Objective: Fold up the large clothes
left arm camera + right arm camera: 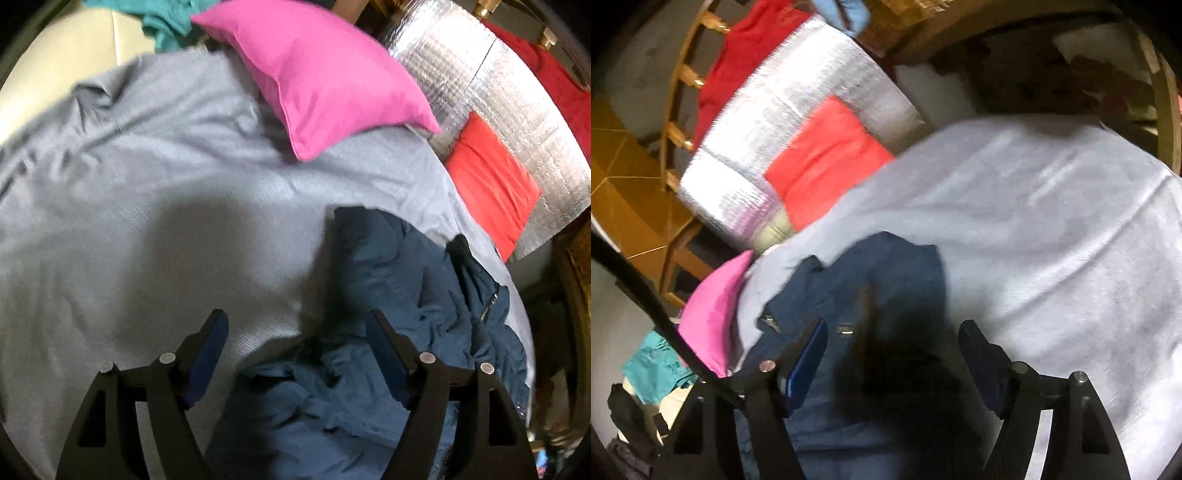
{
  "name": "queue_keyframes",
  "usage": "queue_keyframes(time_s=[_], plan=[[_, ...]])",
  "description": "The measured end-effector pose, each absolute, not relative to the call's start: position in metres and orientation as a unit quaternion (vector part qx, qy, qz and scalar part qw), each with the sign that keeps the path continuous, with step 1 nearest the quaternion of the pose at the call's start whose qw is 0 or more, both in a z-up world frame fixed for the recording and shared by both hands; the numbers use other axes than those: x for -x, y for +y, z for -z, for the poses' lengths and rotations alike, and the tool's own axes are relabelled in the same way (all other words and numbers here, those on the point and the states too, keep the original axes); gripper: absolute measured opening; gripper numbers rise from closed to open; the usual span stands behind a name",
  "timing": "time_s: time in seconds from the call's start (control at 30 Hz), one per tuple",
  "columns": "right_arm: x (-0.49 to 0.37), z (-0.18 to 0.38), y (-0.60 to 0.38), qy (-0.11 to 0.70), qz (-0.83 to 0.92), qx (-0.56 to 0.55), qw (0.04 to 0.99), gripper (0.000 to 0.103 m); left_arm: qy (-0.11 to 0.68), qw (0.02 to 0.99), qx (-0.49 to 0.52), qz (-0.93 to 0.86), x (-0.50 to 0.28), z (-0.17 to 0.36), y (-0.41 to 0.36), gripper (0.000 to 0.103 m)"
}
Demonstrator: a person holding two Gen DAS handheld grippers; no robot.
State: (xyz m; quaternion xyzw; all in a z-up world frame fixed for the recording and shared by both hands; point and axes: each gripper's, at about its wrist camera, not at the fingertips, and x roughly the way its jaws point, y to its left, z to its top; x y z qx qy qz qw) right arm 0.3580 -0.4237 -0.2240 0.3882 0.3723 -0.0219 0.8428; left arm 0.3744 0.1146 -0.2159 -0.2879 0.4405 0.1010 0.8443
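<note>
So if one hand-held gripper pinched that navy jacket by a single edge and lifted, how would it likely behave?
The navy jacket lies crumpled in soft folds on the grey sheet, so it would probably droop and trail rather than hold shape. Its puffy look suggests it is bulky but light. The zipper may add a little dangling weight.

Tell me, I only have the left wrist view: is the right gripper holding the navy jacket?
Observer: No. The right gripper is open above the navy jacket, nothing between its fingers.
Operator: Anything left of the pink pillow that I can't see?
Observer: A black cable crosses in front of the pink pillow.
Operator: What lies beyond the grey sheet's far edge?
Observer: A curved wooden frame runs past the grey sheet.
</note>
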Motion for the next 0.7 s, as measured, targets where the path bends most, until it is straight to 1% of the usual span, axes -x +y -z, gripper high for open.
queue_keyframes(time_s=[0.17,0.3,0.33,0.37,0.4,0.43,0.47,0.5,0.53,0.57,0.63,0.67,0.7], plan=[[-0.388,0.261,-0.425,0.419,-0.020,-0.423,0.803,0.076,0.473,0.814,0.328,-0.070,-0.385,0.240,0.114,0.077],[-0.404,0.285,-0.407,0.446,-0.059,-0.436,0.779,0.077,0.467,0.819,0.327,-0.062,-0.388,0.239,0.111,0.077],[-0.406,0.284,-0.401,0.445,-0.059,-0.426,0.786,0.076,0.465,0.820,0.329,-0.057,-0.388,0.239,0.110,0.071],[-0.406,0.281,-0.396,0.445,-0.059,-0.409,0.794,0.067,0.463,0.821,0.330,-0.049,-0.390,0.240,0.107,0.065],[-0.408,0.279,-0.388,0.449,-0.058,-0.388,0.803,0.055,0.463,0.821,0.329,-0.046,-0.392,0.241,0.106,0.059],[-0.410,0.274,-0.380,0.453,-0.055,-0.367,0.811,0.051,0.463,0.825,0.322,-0.049,-0.393,0.240,0.103,0.056],[-0.409,0.271,-0.377,0.451,-0.052,-0.355,0.817,0.043,0.458,0.830,0.313,-0.051,-0.394,0.239,0.100,0.054],[-0.407,0.265,-0.375,0.444,-0.052,-0.344,0.826,0.037,0.454,0.835,0.305,-0.053,-0.394,0.237,0.098,0.047],[-0.403,0.257,-0.374,0.430,-0.054,-0.336,0.836,0.035,0.451,0.839,0.301,-0.055,-0.392,0.235,0.097,0.042],[-0.398,0.249,-0.376,0.412,-0.055,-0.336,0.845,0.034,0.444,0.844,0.295,-0.054,-0.392,0.232,0.095,0.040],[-0.391,0.243,-0.379,0.389,-0.050,-0.339,0.855,0.034,0.439,0.849,0.290,-0.044,-0.393,0.229,0.093,0.028],[-0.392,0.246,-0.378,0.389,-0.041,-0.331,0.859,0.034,0.445,0.847,0.287,-0.046,-0.394,0.231,0.091,0.028],[-0.394,0.253,-0.377,0.403,-0.032,-0.320,0.857,0.034,0.453,0.844,0.281,-0.052,-0.396,0.234,0.092,0.030]])
